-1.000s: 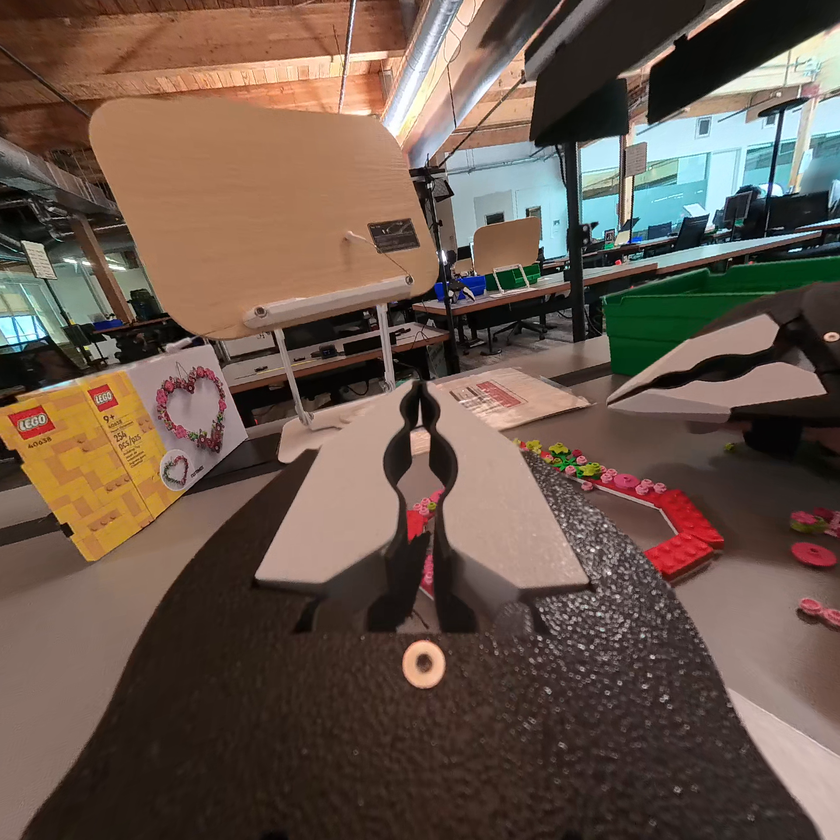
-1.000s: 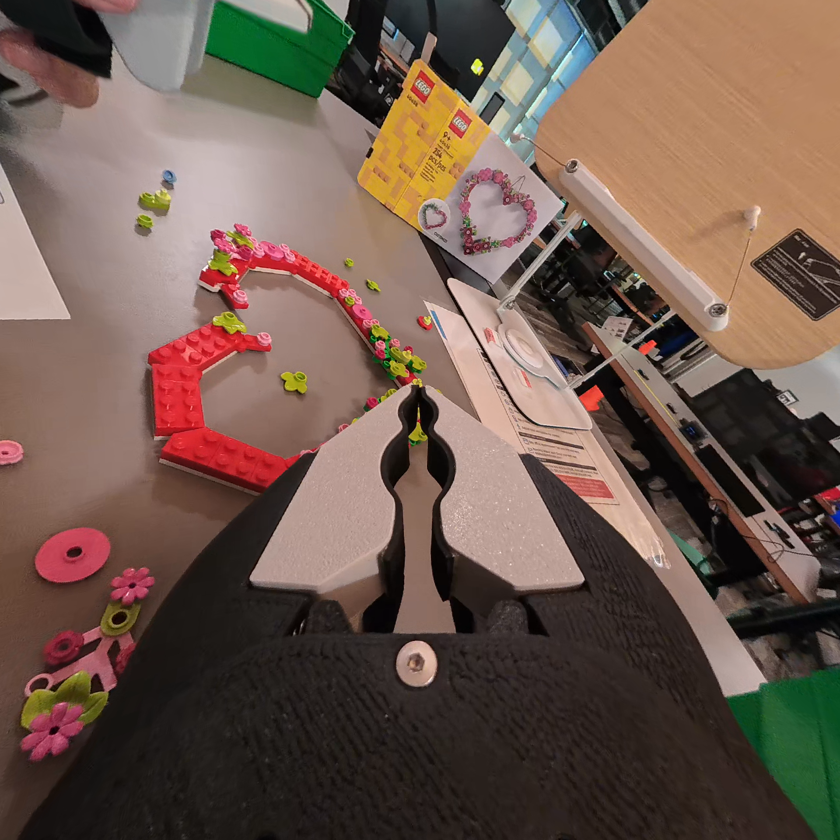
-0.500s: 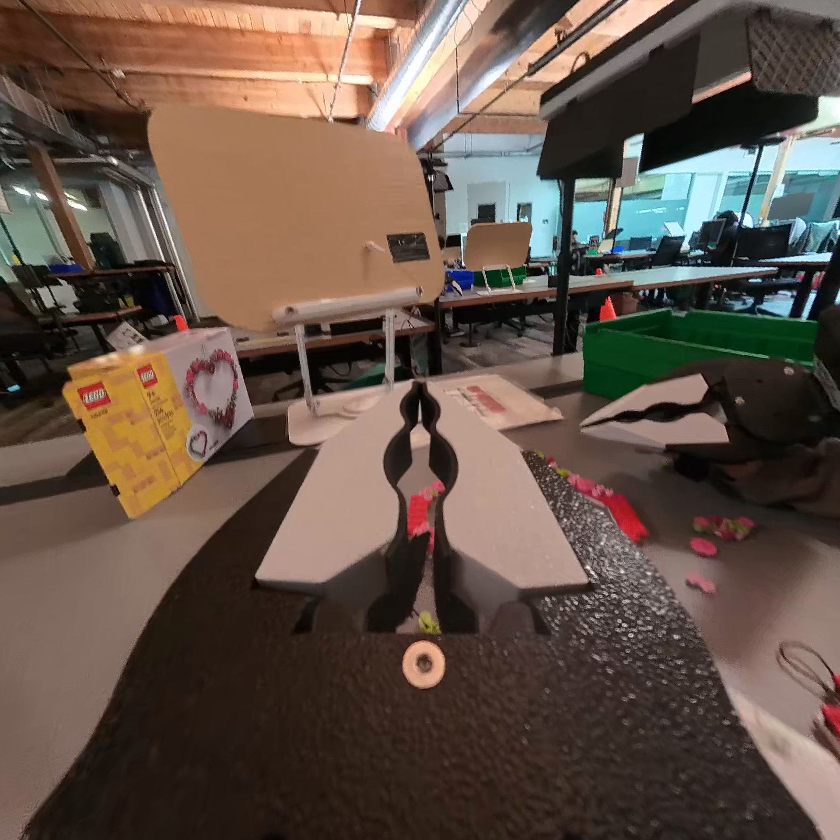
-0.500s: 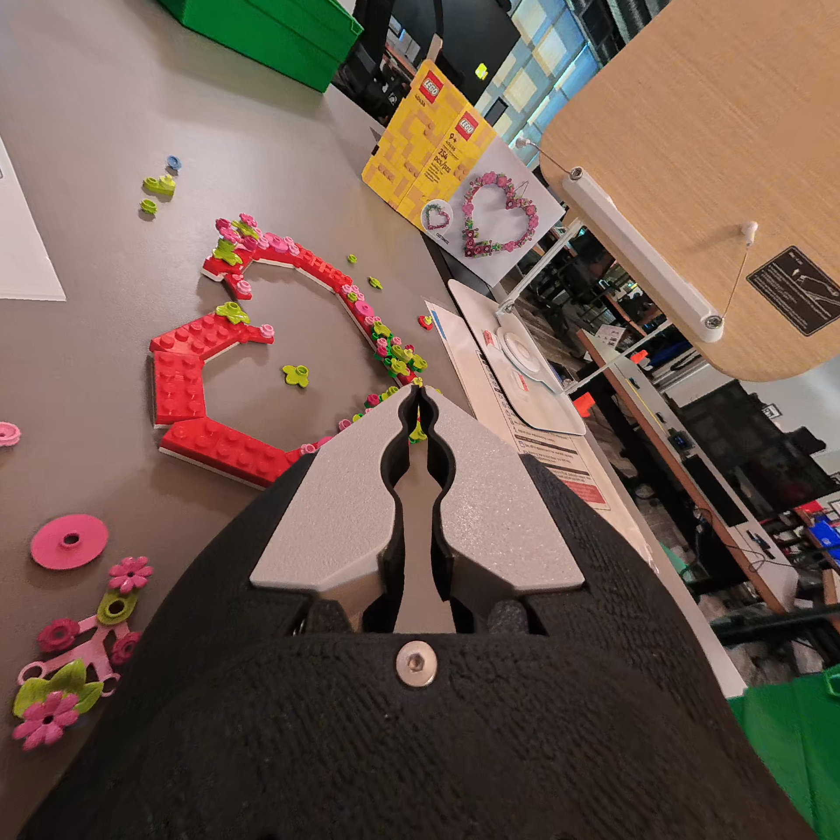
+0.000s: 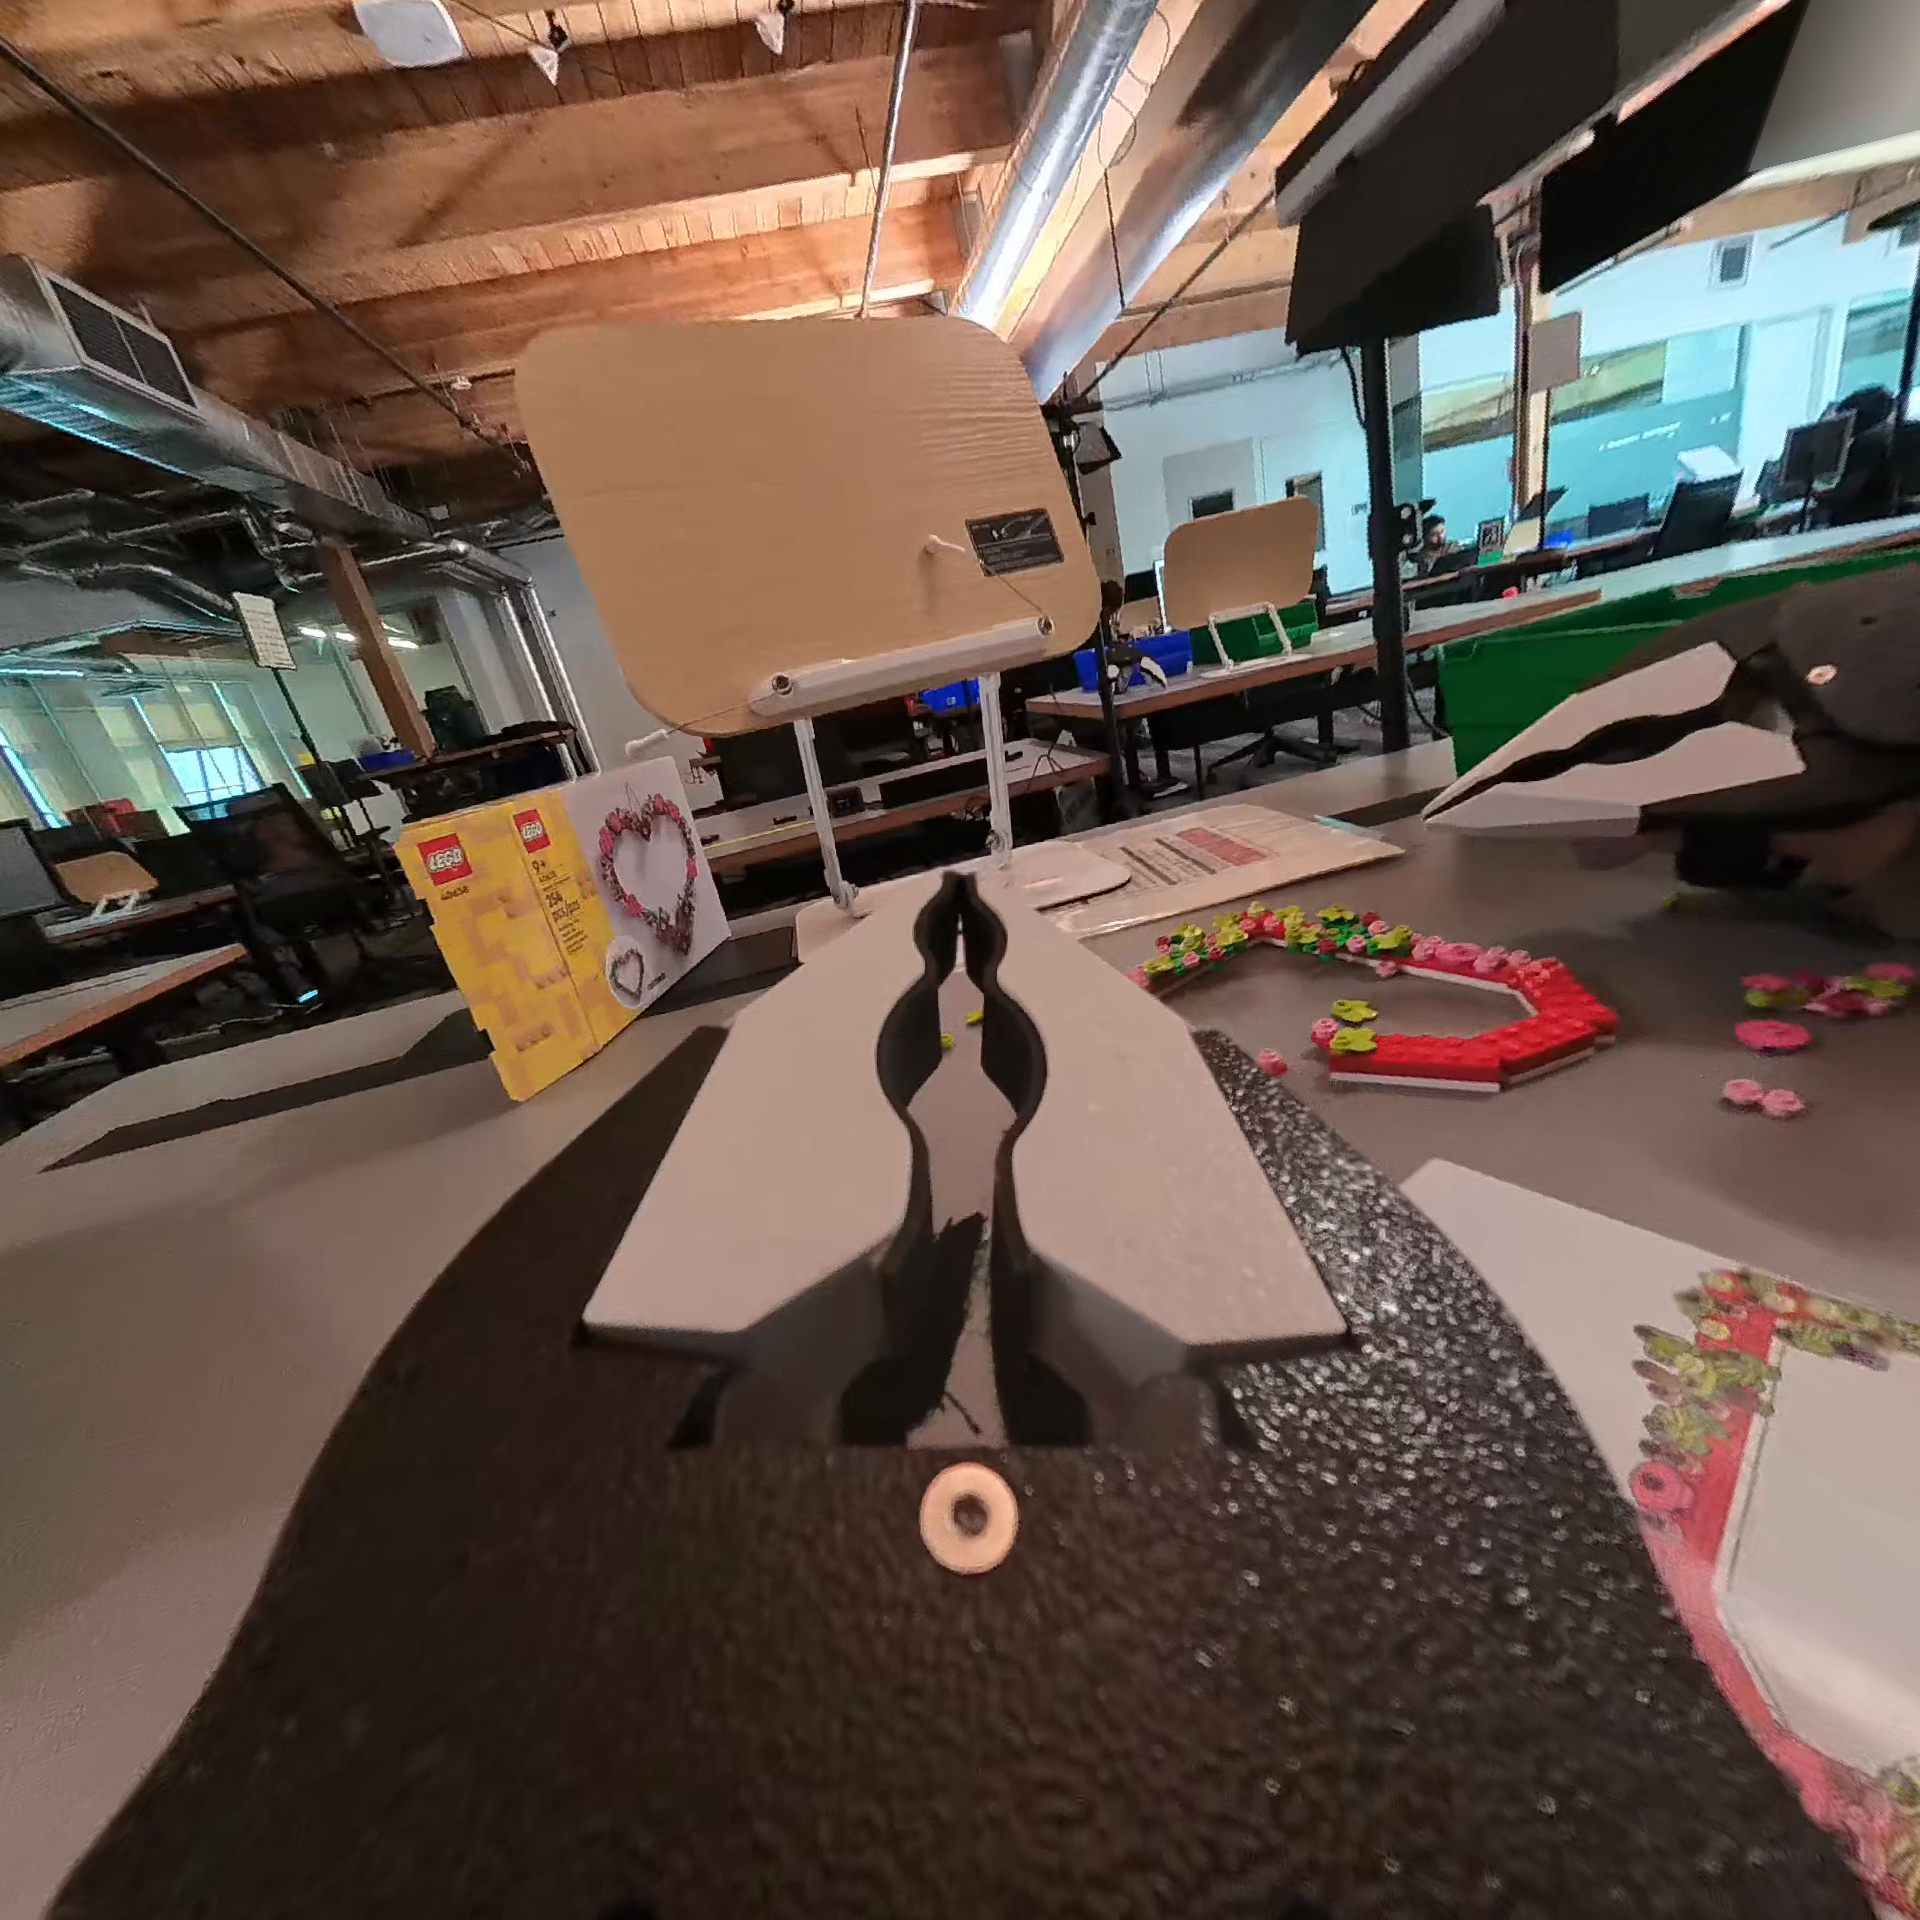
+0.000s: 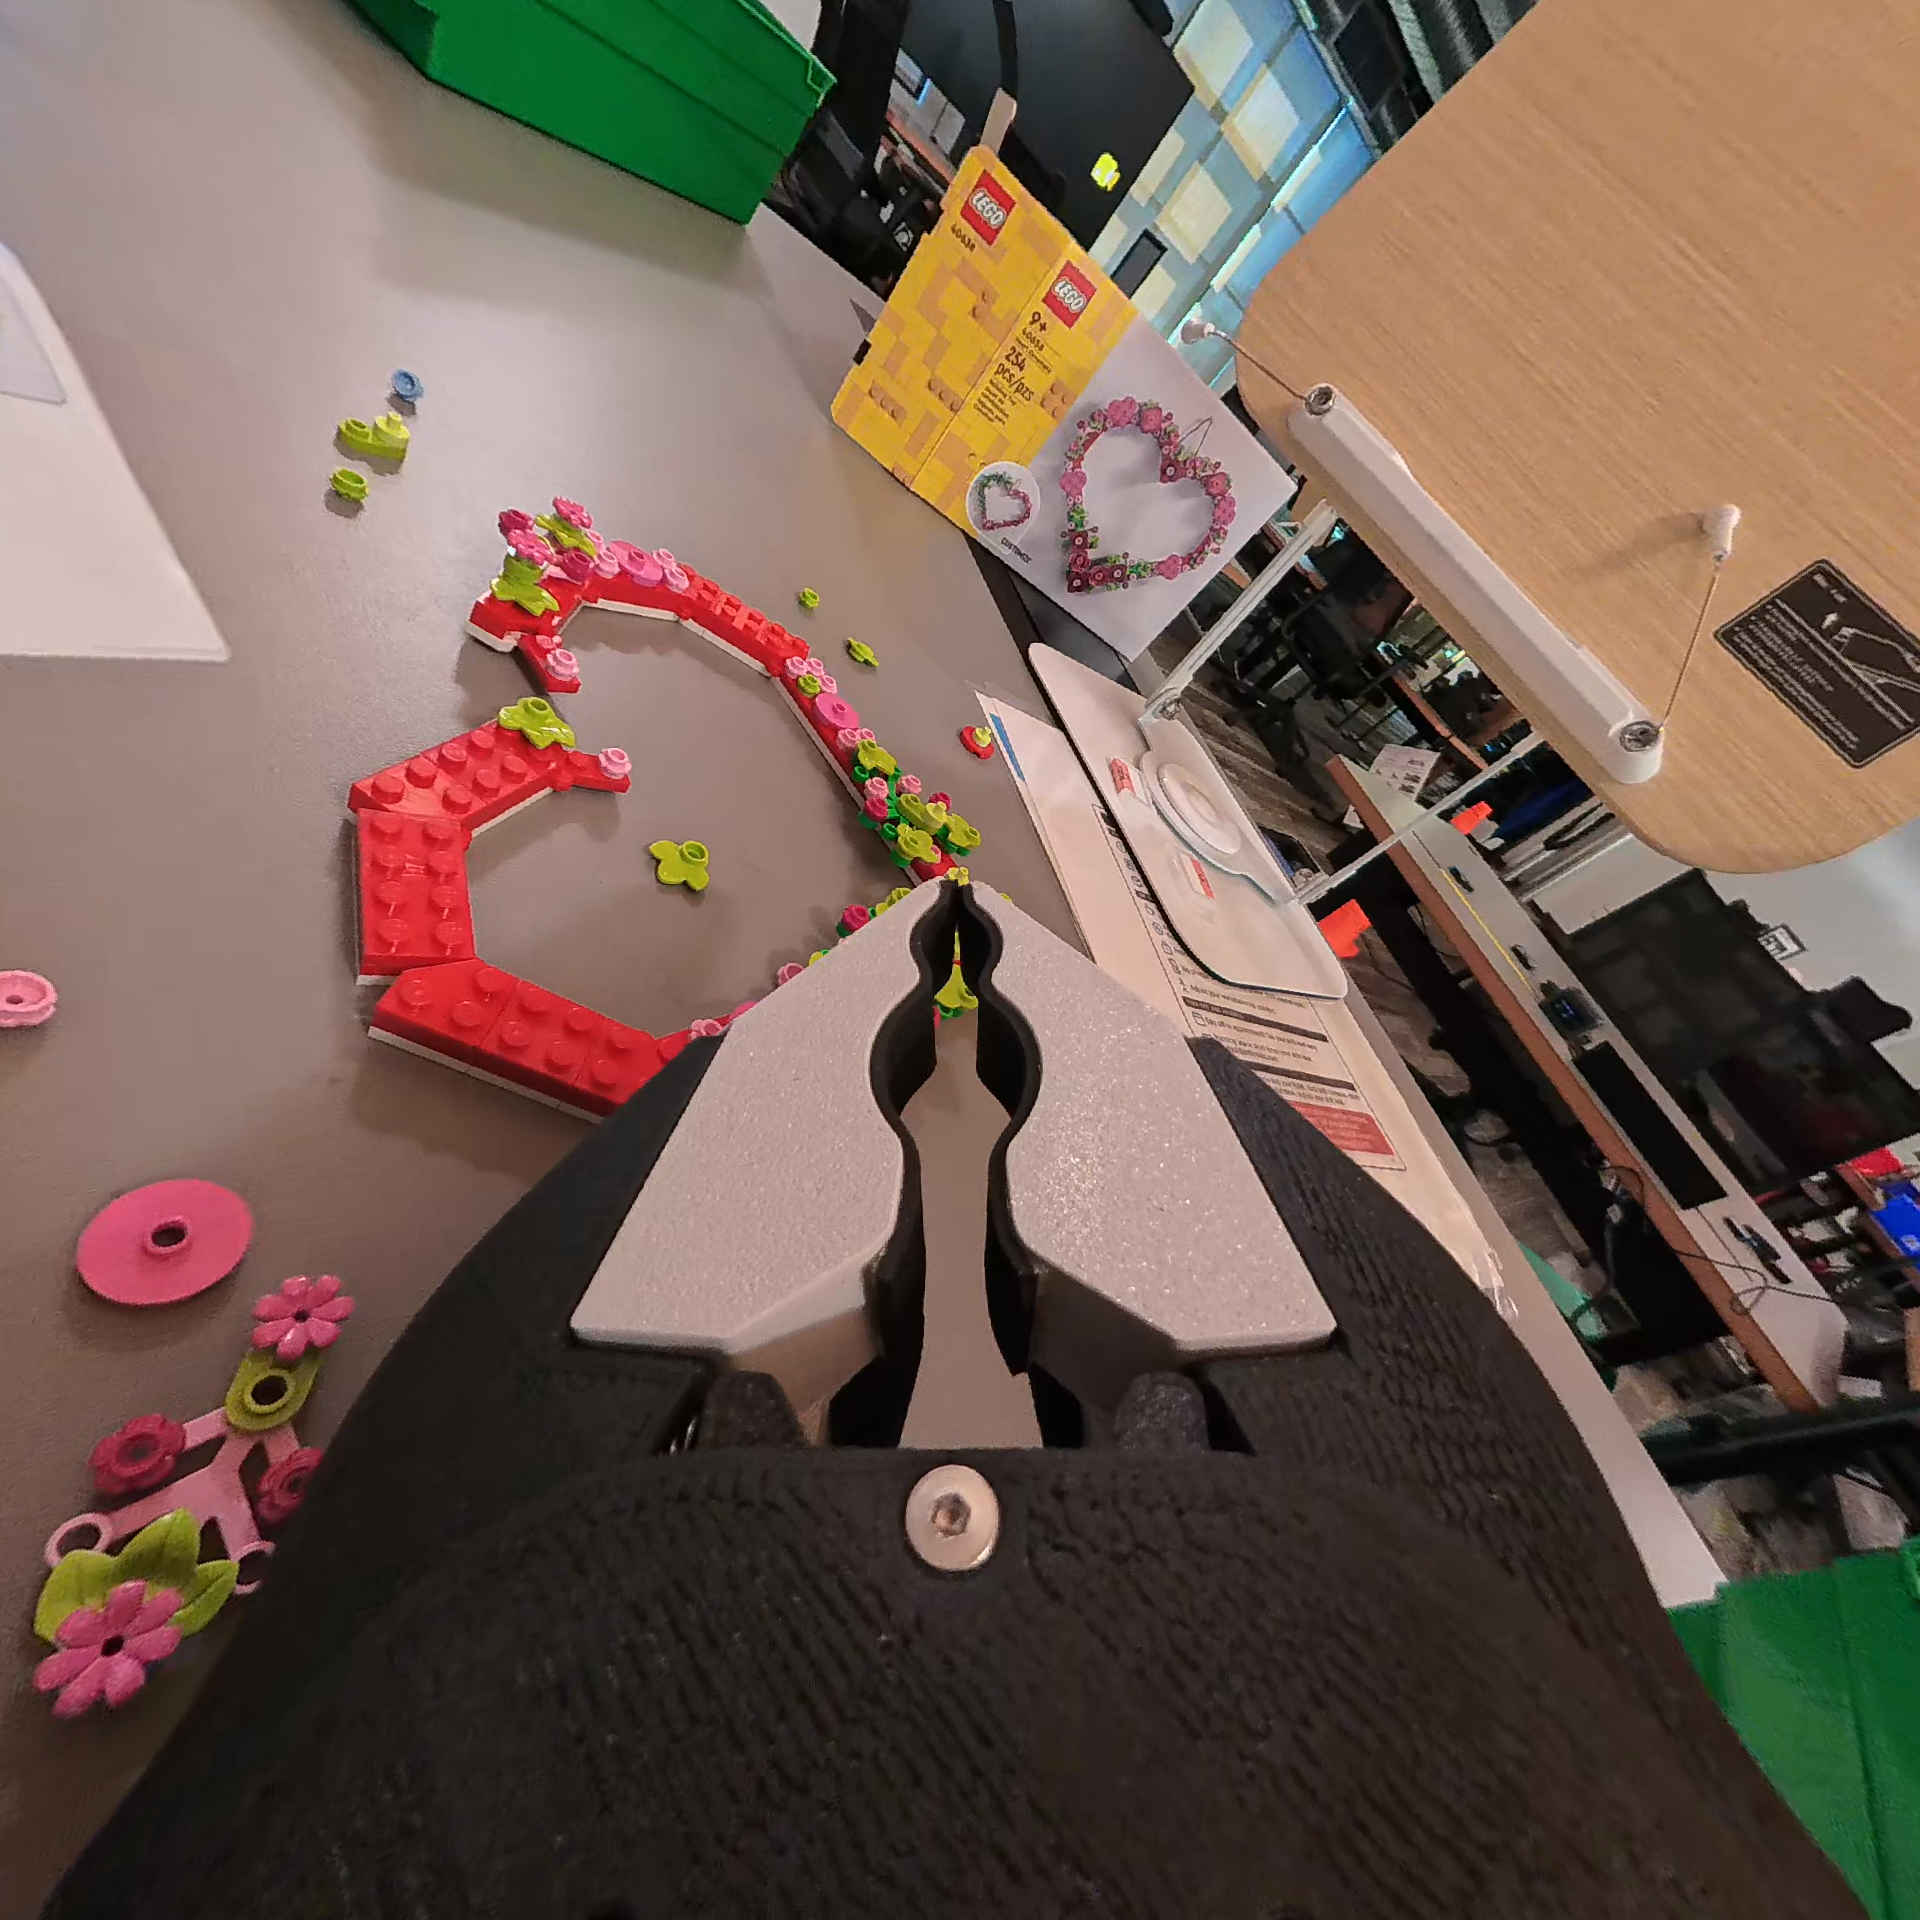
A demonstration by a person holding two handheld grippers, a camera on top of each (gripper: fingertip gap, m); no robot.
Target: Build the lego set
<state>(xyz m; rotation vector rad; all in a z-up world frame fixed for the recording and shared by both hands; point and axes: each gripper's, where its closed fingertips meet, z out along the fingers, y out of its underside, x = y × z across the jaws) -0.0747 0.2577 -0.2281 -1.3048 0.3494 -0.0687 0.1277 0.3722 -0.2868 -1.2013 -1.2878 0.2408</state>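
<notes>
The partly built red heart frame (image 6: pixel 416 894) lies flat on the grey table, with pink and lime flowers along its far side. It also shows in the left wrist view (image 5: pixel 1455 1044). My right gripper (image 6: pixel 958 888) is shut, with its tips over the flowered lower edge of the heart. A lime bit shows through its gap; I cannot tell if it is held. My left gripper (image 5: pixel 958 883) is shut and empty, left of the heart and pointing at the book stand's base. The right gripper (image 5: pixel 1455 805) appears there beyond the heart.
Loose pieces lie about: a lime leaf (image 6: pixel 681 862) inside the heart, a pink disc (image 6: pixel 164 1238), a flower cluster (image 6: pixel 156 1507). The yellow set box (image 5: pixel 551 914), a wooden book stand (image 5: pixel 810 520), a green bin (image 5: pixel 1558 665) and an instruction sheet (image 5: pixel 1766 1455) surround the work area. Tip to tip, the grippers are about 25 cm apart. The lime leaf (image 6: pixel 681 862) lies around 8 cm away from my right fingertips.
The left view has shifted: the heart, once behind the left fingers, now lies to their right, and the instruction sheet has come into view. The right gripper has barely moved.
</notes>
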